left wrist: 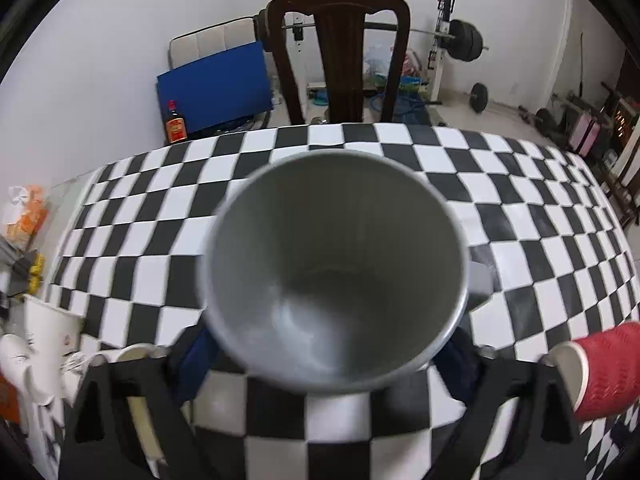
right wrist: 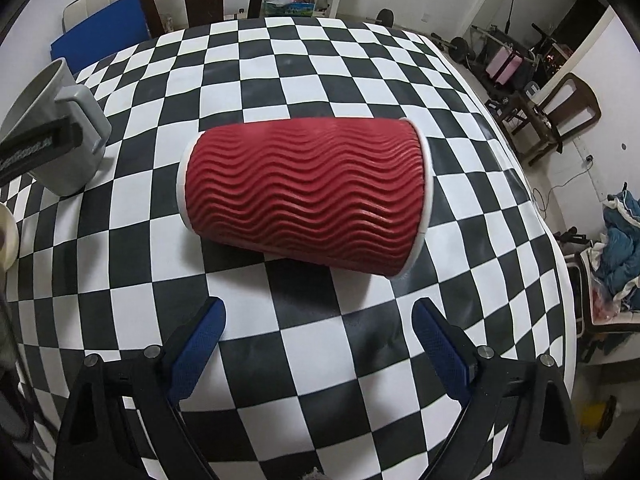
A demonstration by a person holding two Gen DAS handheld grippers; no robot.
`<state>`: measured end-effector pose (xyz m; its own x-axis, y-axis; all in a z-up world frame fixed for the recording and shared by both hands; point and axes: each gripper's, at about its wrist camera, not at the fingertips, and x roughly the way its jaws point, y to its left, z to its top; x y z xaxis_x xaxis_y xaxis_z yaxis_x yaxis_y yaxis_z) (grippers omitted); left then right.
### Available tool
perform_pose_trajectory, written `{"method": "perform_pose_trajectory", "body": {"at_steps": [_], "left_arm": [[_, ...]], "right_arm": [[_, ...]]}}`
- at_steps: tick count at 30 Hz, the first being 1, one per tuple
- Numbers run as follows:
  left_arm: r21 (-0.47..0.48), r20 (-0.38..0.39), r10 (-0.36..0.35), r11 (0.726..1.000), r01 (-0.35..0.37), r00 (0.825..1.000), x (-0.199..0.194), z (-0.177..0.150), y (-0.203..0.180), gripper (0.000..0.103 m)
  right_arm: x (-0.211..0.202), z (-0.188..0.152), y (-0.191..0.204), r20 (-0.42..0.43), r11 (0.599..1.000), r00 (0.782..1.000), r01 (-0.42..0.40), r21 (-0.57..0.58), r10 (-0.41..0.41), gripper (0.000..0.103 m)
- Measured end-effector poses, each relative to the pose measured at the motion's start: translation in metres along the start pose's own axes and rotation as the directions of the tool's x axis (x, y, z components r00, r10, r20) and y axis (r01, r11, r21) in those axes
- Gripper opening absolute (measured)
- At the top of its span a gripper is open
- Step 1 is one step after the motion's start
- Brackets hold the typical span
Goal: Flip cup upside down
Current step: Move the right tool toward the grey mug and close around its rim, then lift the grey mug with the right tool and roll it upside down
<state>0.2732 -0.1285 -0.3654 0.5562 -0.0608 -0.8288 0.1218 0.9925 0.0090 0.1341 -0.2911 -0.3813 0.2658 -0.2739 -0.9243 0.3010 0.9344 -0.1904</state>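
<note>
A grey mug (left wrist: 336, 272) fills the middle of the left wrist view, its open mouth facing the camera and its handle (left wrist: 480, 284) to the right. My left gripper (left wrist: 328, 356) is shut on the mug's sides and holds it tilted above the checkered table (left wrist: 540, 216). The mug also shows at the left edge of the right wrist view (right wrist: 52, 128), with a black finger across it. A red ribbed paper cup (right wrist: 308, 192) lies on its side on the table. My right gripper (right wrist: 320, 344) is open and empty just in front of it.
White paper cups (left wrist: 44, 336) and orange packets (left wrist: 28, 216) stand at the table's left edge. A dark wooden chair (left wrist: 340, 52) stands behind the table, with a sauce bottle (left wrist: 175, 124) on the table's far left corner. The red cup also shows at the right of the left wrist view (left wrist: 600, 372).
</note>
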Motion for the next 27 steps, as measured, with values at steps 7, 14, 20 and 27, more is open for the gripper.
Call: {"method": "perform_pose_trajectory", "body": {"at_steps": [7, 14, 20, 27], "left_arm": [[0.004, 0.074, -0.02, 1.0, 0.02, 0.997, -0.008, 0.006, -0.006, 0.079], [0.069, 0.084, -0.057, 0.996, 0.052, 0.995, -0.044, -0.003, -0.01, 0.079], [0.108, -0.064, -0.103, 0.988, 0.109, 0.993, -0.092, -0.029, -0.003, 0.079], [0.113, -0.373, -0.068, 0.986, 0.118, 0.925, -0.138, -0.102, 0.009, 0.079]], "right_arm": [[0.005, 0.0, -0.001, 0.012, 1.0, 1.0, 0.009, -0.011, -0.009, 0.095], [-0.002, -0.006, -0.011, 0.005, 1.0, 1.0, -0.001, 0.001, 0.001, 0.095], [-0.026, -0.016, -0.022, -0.01, 1.0, 1.0, -0.024, 0.004, 0.024, 0.095], [-0.054, -0.043, -0.036, -0.108, 1.0, 0.994, -0.015, 0.004, 0.016, 0.095]]}}
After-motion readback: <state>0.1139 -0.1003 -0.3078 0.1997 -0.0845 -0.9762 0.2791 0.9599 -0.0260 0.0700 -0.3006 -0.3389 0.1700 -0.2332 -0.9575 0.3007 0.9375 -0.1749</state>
